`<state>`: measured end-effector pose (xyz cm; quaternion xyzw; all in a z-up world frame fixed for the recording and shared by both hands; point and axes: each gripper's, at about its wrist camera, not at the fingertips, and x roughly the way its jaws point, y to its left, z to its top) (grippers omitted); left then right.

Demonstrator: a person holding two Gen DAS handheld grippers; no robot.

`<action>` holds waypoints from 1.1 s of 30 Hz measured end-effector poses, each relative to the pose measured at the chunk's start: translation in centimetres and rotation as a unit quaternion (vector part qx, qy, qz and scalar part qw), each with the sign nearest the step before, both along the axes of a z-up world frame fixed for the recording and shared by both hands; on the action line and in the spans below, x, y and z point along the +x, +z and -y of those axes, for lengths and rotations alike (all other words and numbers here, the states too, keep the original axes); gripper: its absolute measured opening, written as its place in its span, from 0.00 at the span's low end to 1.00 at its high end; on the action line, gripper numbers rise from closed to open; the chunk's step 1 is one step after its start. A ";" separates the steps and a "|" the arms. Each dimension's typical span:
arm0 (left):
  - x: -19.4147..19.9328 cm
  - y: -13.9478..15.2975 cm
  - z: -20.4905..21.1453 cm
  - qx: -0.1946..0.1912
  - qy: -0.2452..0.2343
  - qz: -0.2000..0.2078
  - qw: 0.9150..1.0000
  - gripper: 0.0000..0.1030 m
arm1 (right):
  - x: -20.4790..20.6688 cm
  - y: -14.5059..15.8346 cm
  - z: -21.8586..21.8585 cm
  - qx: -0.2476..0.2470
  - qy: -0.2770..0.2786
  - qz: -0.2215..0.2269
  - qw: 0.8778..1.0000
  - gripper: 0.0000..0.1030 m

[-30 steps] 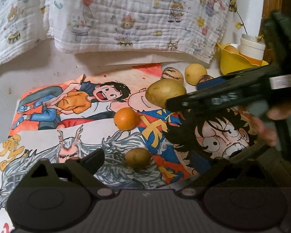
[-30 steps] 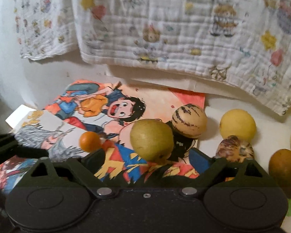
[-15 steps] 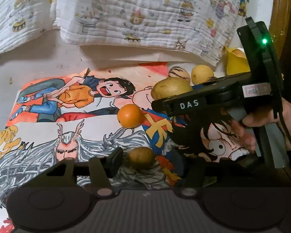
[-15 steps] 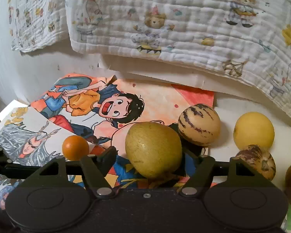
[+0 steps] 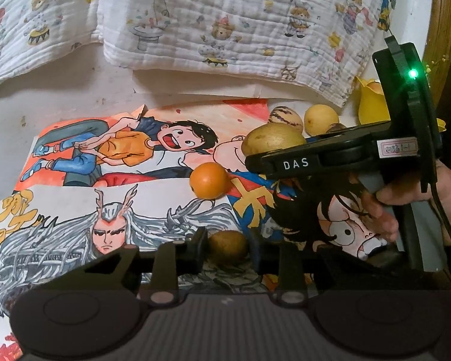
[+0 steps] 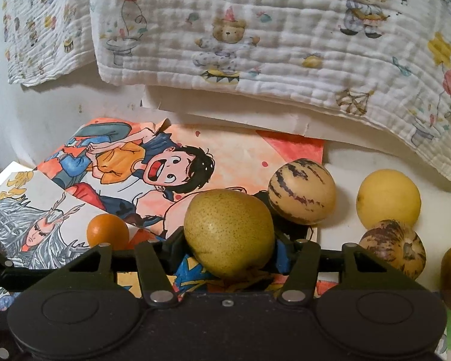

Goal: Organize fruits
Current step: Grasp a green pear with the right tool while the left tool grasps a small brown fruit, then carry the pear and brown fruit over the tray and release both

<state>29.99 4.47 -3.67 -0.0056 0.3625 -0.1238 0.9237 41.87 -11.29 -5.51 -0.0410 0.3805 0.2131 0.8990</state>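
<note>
Both fingers closing since a second ago: left gripper (image 5: 227, 245) clamping kiwi (image 5: 228, 246), right gripper (image 6: 228, 248) clamping pear (image 6: 229, 232); lift next.

Open drawings (image 5: 153, 192) left of orange (image 5: 208, 179)

Orange tangerine (image 5: 208, 180), speckled yellow-green pear (image 6: 228, 232), purple-striped cream melon (image 6: 302, 191), plain yellow fruit (image 6: 388, 199).
</note>
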 end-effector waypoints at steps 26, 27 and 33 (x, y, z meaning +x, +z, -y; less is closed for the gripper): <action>-8.3 3.5 0.0 -0.009 0.004 0.011 1.000 0.31 | -12.7 6.5 4.2 0.073 0.040 0.014 0.996 0.57; -8.8 3.4 0.0 -0.009 0.004 0.010 1.000 0.31 | -13.7 6.5 4.2 0.075 0.043 0.014 0.996 0.57; -11.3 2.8 -0.1 -0.010 -0.001 0.001 1.000 0.31 | -18.4 6.3 4.7 0.077 0.049 0.014 0.996 0.57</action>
